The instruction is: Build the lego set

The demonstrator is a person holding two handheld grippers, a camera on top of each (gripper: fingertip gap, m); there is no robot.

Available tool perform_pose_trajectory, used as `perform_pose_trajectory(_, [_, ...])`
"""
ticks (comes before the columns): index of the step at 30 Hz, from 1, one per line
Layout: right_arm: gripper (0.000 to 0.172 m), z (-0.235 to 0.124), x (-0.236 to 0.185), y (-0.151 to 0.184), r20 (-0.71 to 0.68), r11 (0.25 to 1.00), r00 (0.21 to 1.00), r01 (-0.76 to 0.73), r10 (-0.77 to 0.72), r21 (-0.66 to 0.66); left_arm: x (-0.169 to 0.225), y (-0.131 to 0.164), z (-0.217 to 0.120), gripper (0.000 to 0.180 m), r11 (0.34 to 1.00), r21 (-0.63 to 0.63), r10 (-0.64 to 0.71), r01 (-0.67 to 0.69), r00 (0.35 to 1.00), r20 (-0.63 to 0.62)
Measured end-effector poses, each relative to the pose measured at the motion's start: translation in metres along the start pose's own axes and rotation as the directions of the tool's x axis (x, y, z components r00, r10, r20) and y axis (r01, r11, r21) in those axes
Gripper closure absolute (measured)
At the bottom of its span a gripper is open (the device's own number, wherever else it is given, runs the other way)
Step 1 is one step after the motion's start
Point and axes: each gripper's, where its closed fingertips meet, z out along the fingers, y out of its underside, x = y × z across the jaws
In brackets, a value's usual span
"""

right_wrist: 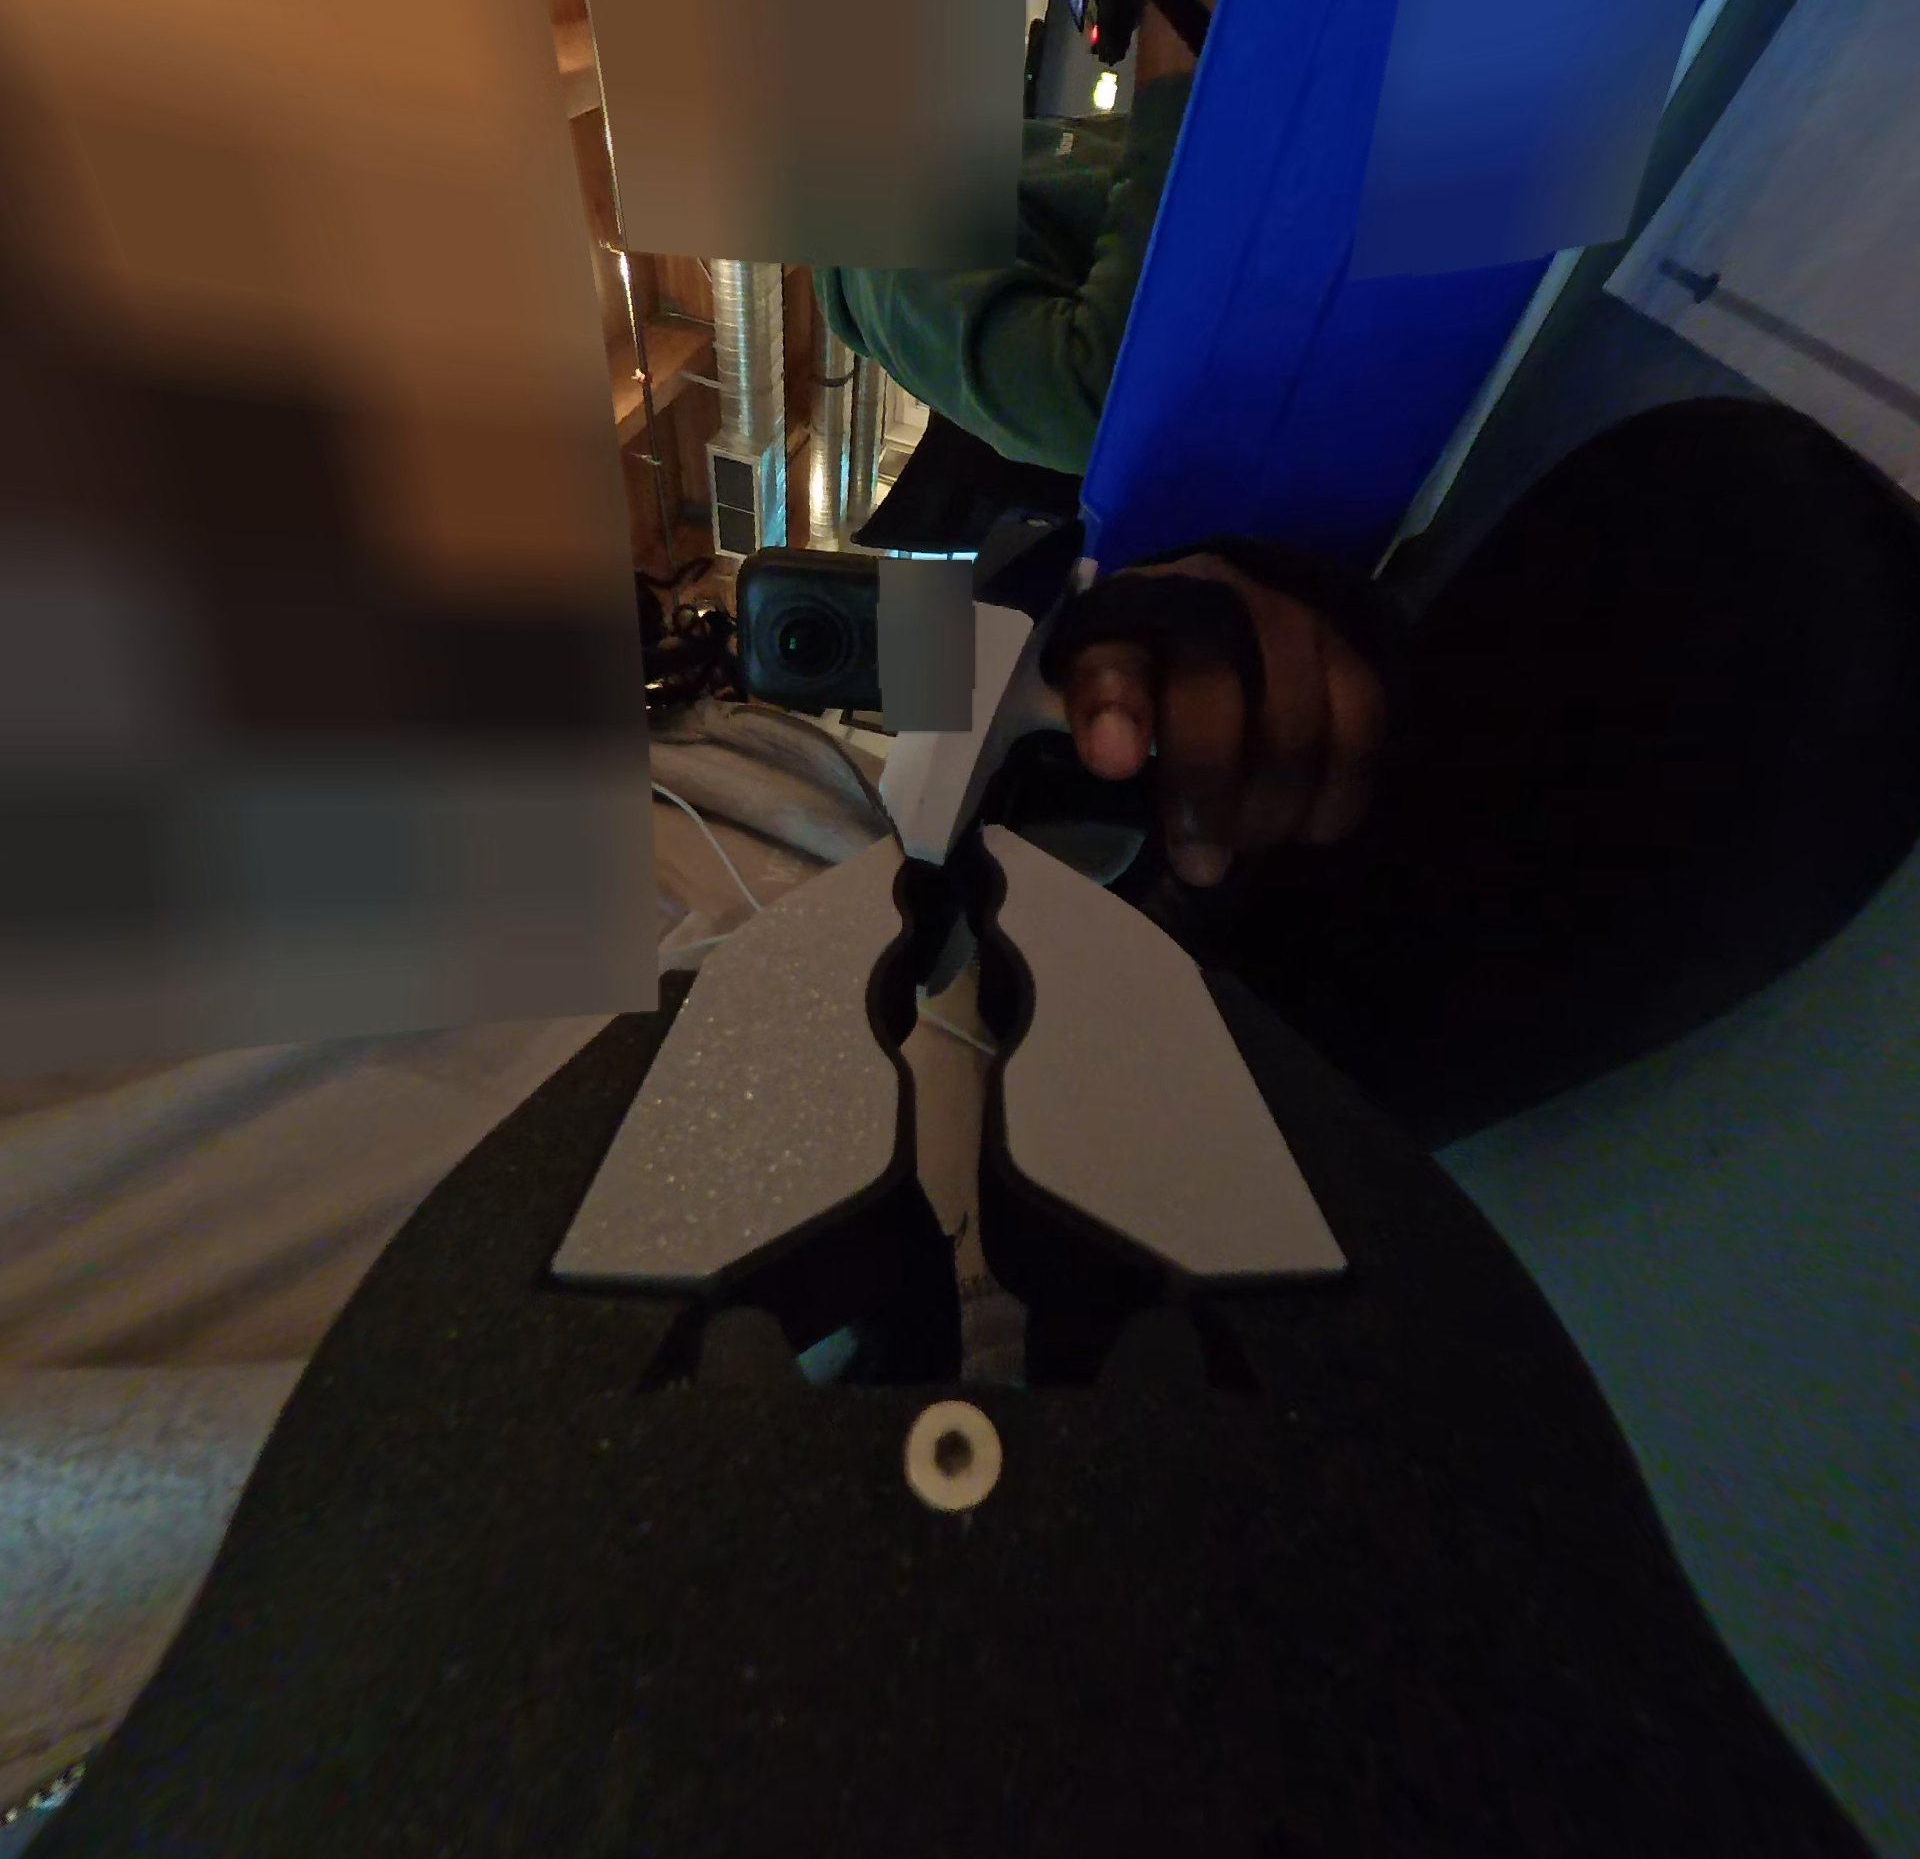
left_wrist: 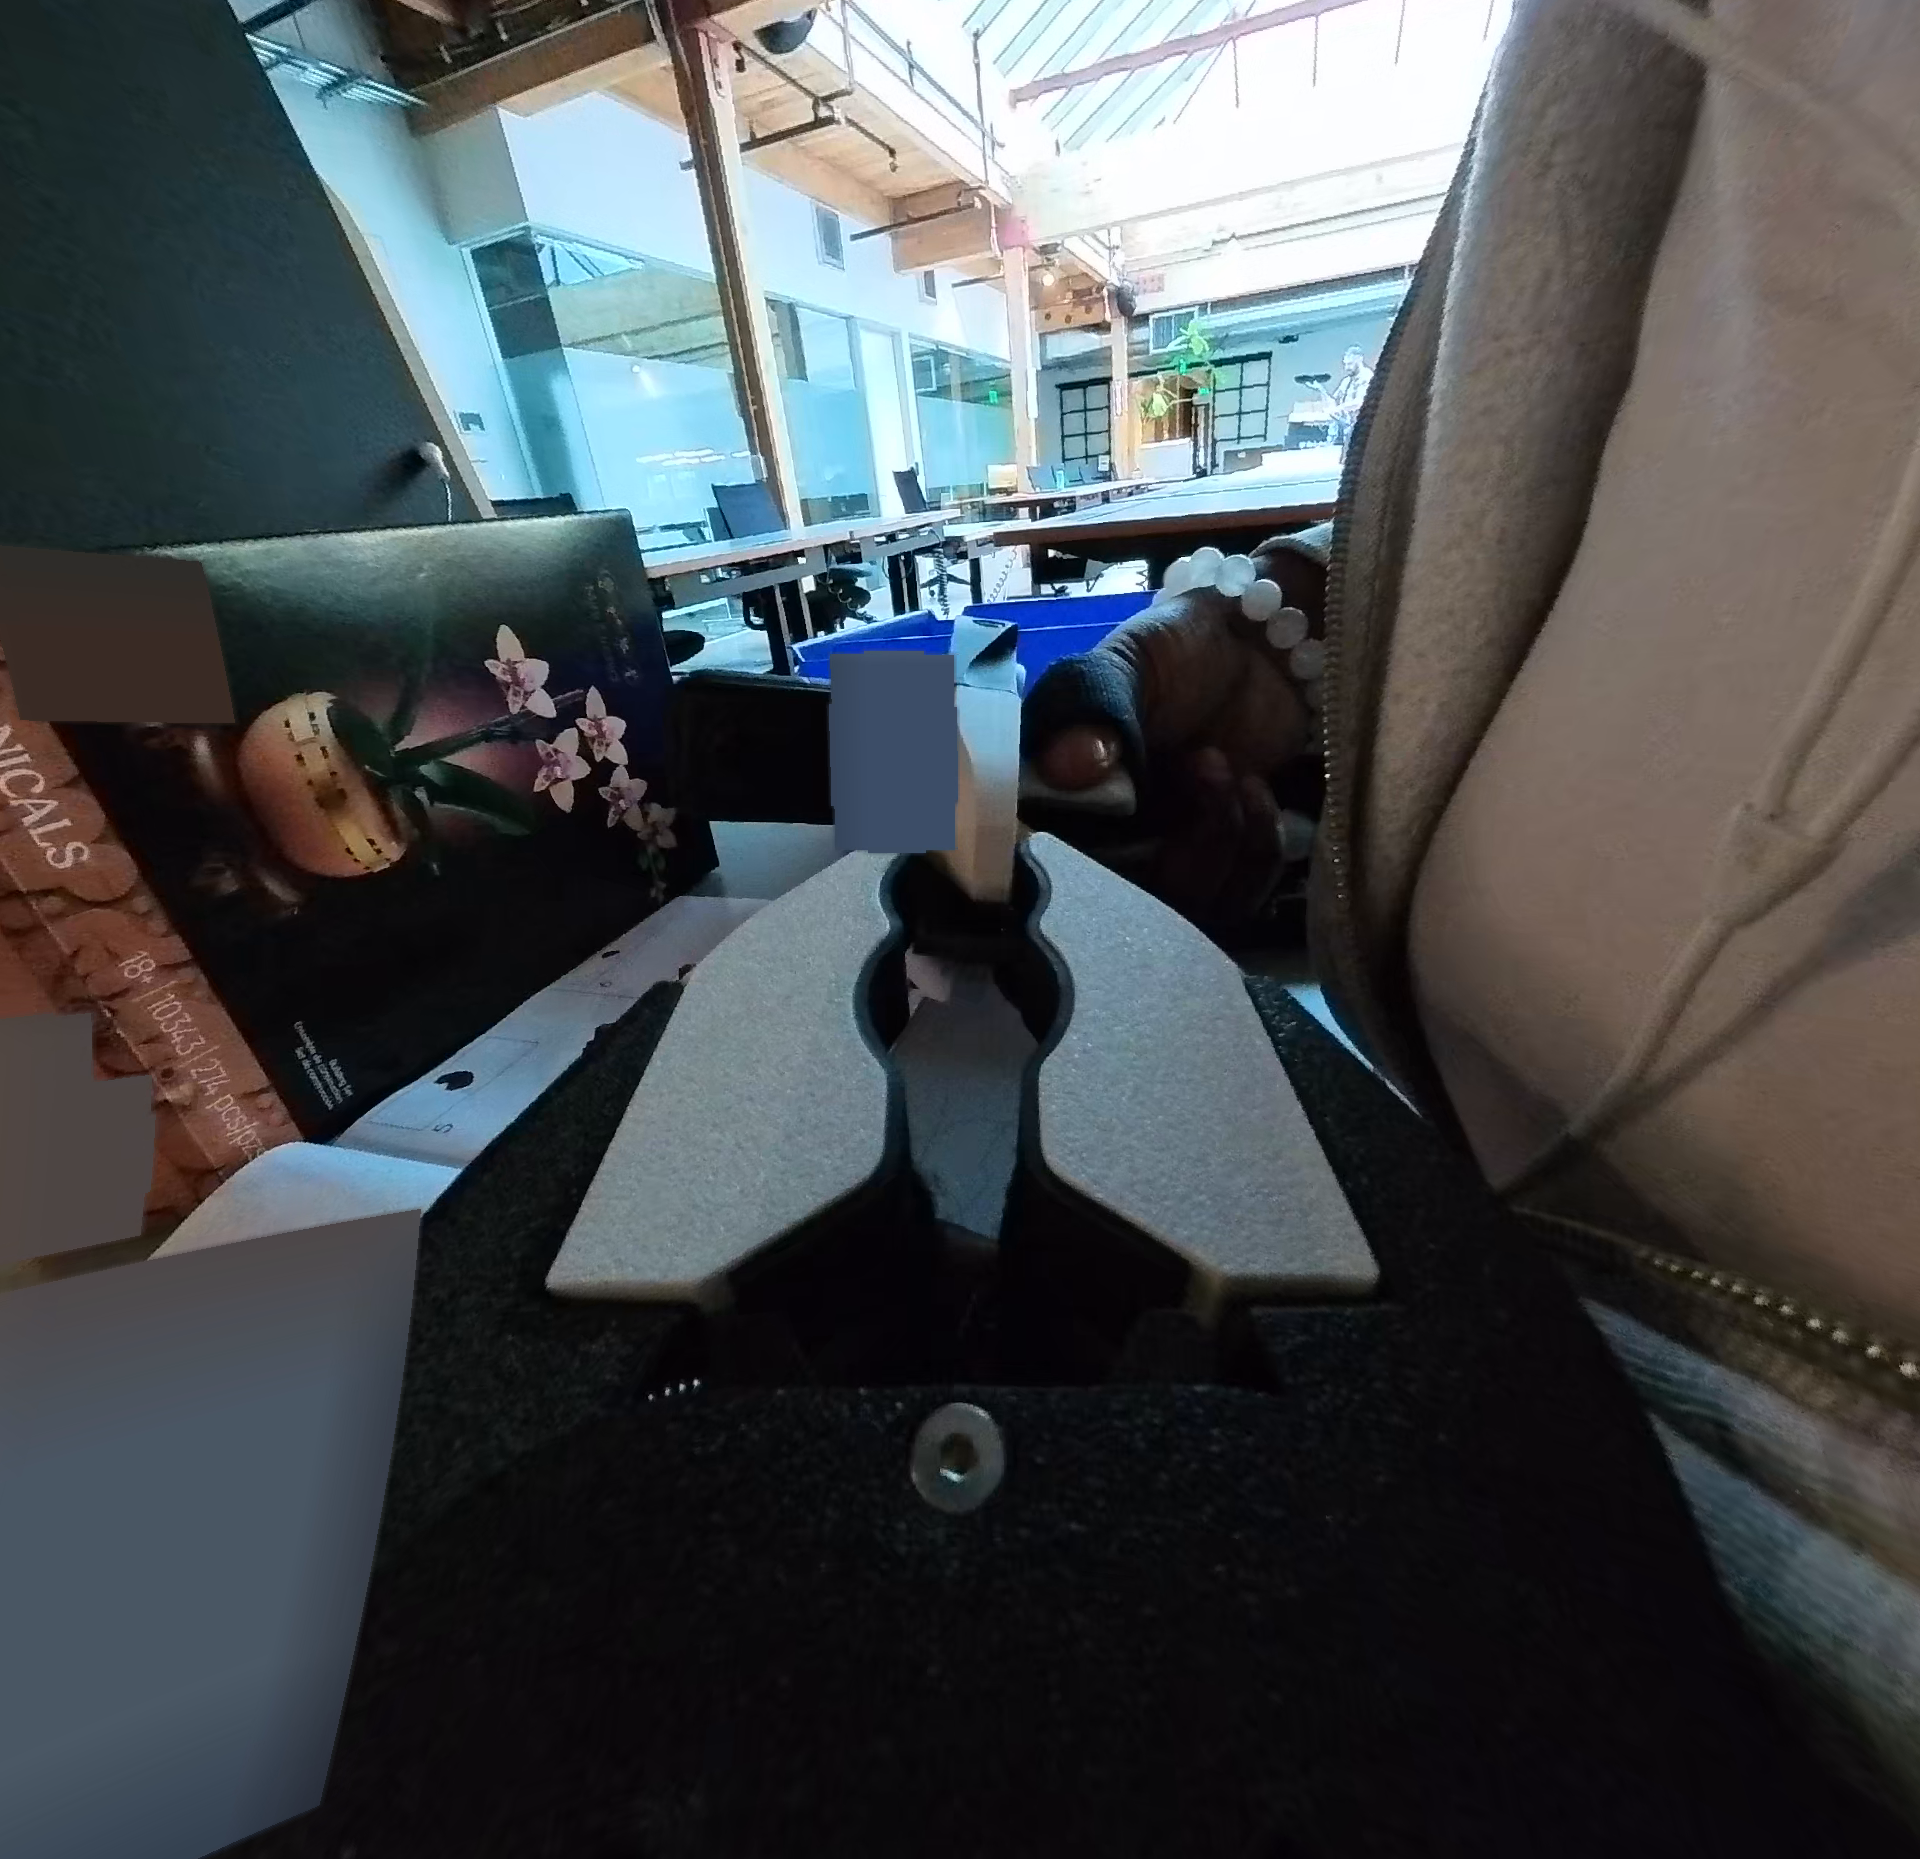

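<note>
Room: open office with long desks and a skylight; a dark box with printed orchids leans at left on the tabletop.
Left gripper: pinching the lower end of a small pale carton, which stands up from the tips.
Right gripper: pressed on a thin white edge, probably the same carton.
Hand: just right of the carton, before a blue bin.
Risk: both grips are at thin edges, so opposite pulling may tear or slip it.
</note>
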Motion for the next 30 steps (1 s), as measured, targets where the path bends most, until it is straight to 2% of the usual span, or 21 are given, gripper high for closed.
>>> perform_pose_trajectory(30, [0.168,0.0005,-0.0004,-0.0016,0.003,1.0,1.0,0.006,-0.006,-0.001,-0.0003,-0.0009,-0.0006,0.164,1.0,0.008,0.002,-0.002,1.0,0.004])
